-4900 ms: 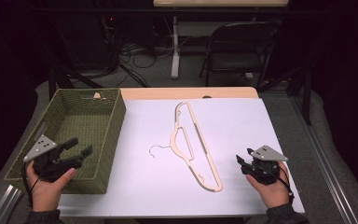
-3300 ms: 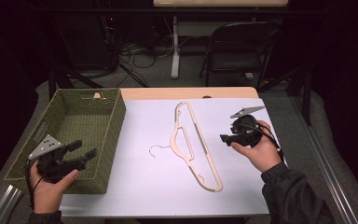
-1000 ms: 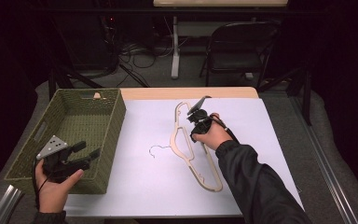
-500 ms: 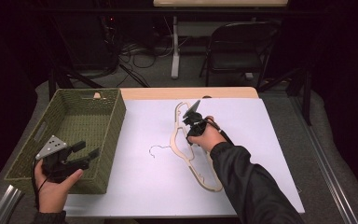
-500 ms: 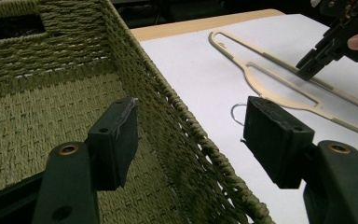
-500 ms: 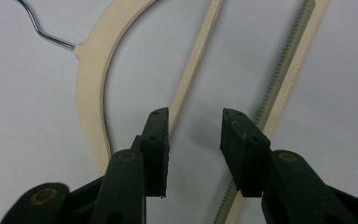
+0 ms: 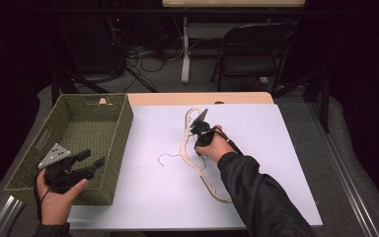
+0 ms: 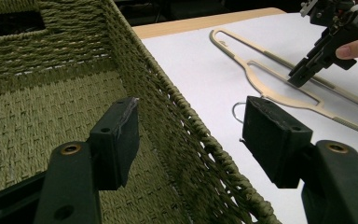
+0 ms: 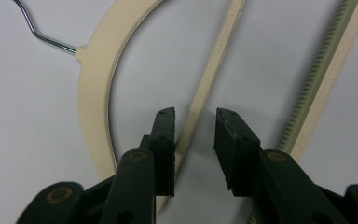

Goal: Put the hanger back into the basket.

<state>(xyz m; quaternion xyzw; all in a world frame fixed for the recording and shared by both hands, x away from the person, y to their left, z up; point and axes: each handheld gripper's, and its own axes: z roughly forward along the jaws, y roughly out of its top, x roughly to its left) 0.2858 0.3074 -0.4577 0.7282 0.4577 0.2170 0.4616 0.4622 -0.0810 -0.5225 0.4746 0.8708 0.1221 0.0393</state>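
A cream plastic hanger (image 7: 212,187) with a wire hook lies flat on the white sheet. My right gripper (image 7: 197,147) points down at its middle. In the right gripper view the jaws (image 9: 196,144) straddle the hanger's thin inner bar (image 9: 214,70). They have just been closing; the bar lies against the left pad, with a gap to the right pad. My left gripper (image 7: 93,159) stands open and holds nothing over the near right corner of the green woven basket (image 7: 123,133). Its jaws (image 8: 191,135) frame the basket rim (image 8: 168,98), with the hanger (image 8: 270,93) and the right gripper (image 8: 300,77) beyond.
The white sheet (image 7: 276,148) covers most of the wooden table (image 7: 177,98). The basket stands at the table's left side. A folding chair (image 7: 251,54) and floor cables lie behind the table.
My right hand came from the table's near right side to the hanger's middle and lowered onto it, with the jaws narrowing around the thin bar. The left hand stayed over the basket corner.
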